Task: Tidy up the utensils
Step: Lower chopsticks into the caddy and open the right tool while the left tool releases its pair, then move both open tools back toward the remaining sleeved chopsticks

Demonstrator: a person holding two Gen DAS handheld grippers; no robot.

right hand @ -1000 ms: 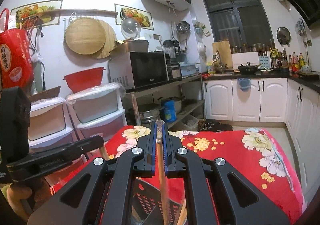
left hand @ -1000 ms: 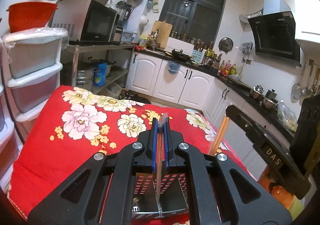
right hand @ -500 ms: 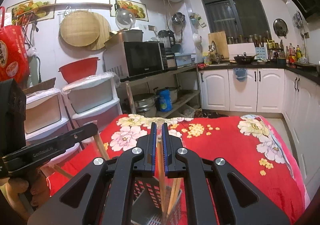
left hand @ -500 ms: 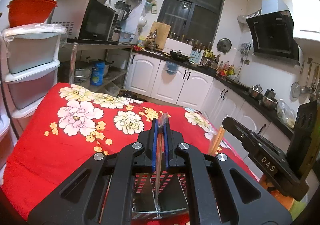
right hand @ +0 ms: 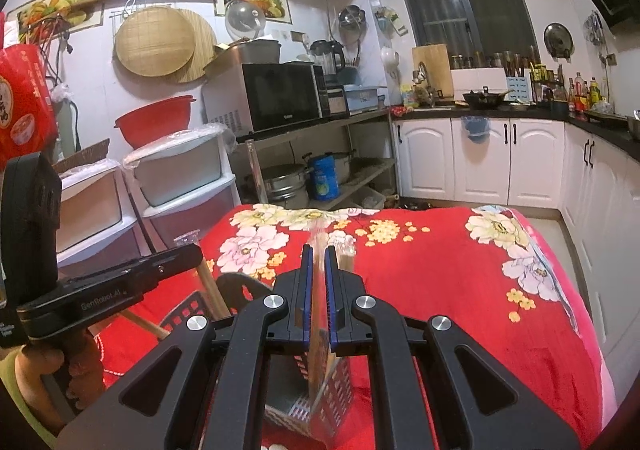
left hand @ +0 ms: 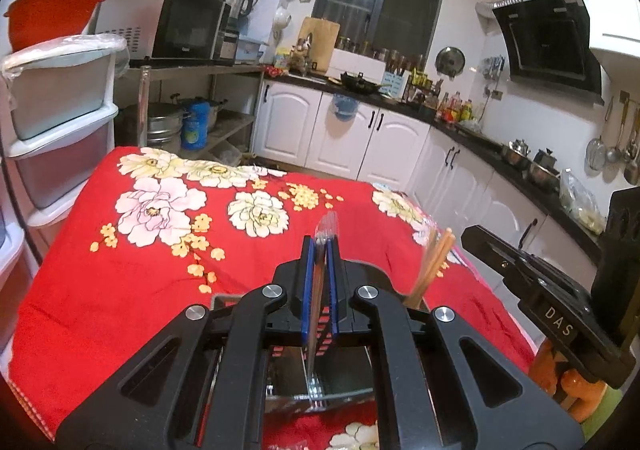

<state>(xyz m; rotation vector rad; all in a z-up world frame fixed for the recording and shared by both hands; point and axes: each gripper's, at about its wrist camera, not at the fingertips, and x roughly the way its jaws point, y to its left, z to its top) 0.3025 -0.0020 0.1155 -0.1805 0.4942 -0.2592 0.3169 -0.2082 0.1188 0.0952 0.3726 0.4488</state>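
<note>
The left gripper [left hand: 320, 246], matte black with blue pads, is pinched narrow on a slim chopstick pair in a clear plastic sleeve [left hand: 325, 228] that stands upright between its fingers, the lower end reaching down into a perforated metal utensil holder [left hand: 320, 378] just below. The right gripper [right hand: 316, 254] is of the same build, its blue pads a little apart with a second sleeved chopstick pair [right hand: 318, 314] standing between them; whether the pads actually press on it I cannot tell. That pair also dips into the holder, whose shiny punched-steel wall [right hand: 336, 386] shows under the fingers. Seen from the left gripper, bare wooden chopsticks [left hand: 434, 262] lean out of the holder's right side. The holder sits at the near edge of a table draped in a plush red cloth printed with pale peonies [left hand: 160, 206]. Beyond are white cabinets [right hand: 480, 158] and a microwave [right hand: 280, 96].
</note>
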